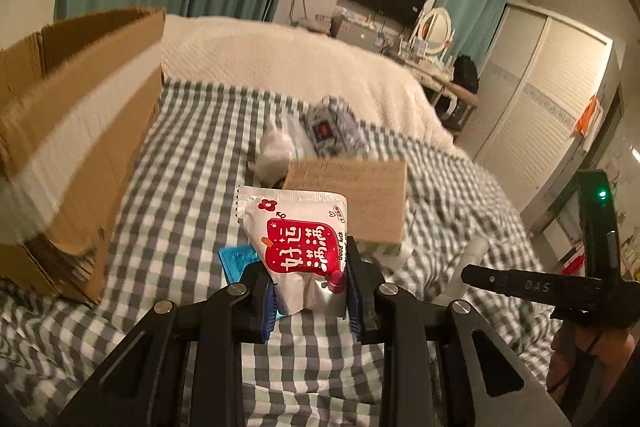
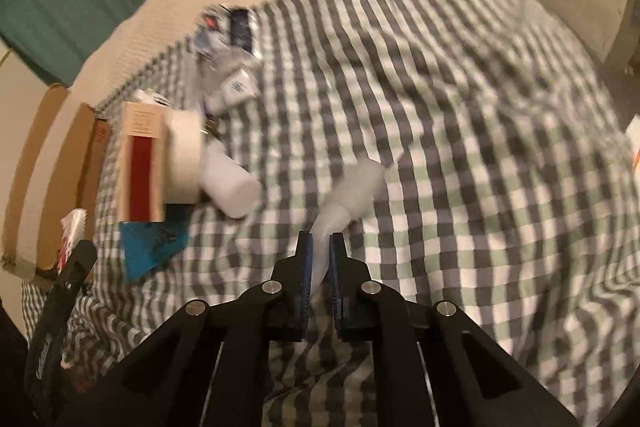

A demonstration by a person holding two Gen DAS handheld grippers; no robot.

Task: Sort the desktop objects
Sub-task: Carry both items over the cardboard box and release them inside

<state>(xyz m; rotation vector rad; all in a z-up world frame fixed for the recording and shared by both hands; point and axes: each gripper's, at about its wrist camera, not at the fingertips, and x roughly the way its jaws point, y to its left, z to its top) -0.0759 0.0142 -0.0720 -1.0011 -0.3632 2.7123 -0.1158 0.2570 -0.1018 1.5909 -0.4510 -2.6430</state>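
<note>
My left gripper (image 1: 310, 267) is shut on a white snack packet with a red label (image 1: 298, 227) and holds it above the checkered bedspread, to the right of an open cardboard box (image 1: 72, 139). My right gripper (image 2: 320, 255) is shut on the narrow end of a white plastic bottle (image 2: 352, 187) that points away over the bedspread. The right gripper's body also shows at the right of the left wrist view (image 1: 532, 285). The packet's edge shows at the left of the right wrist view (image 2: 72, 231).
On the bed lie a tan box with a red stripe (image 2: 142, 163), a roll of tape (image 2: 184, 155), a white bottle (image 2: 230, 183), a blue packet (image 2: 154, 243) and several small packs farther back (image 2: 232, 47). A quilt, desk and wardrobe stand behind.
</note>
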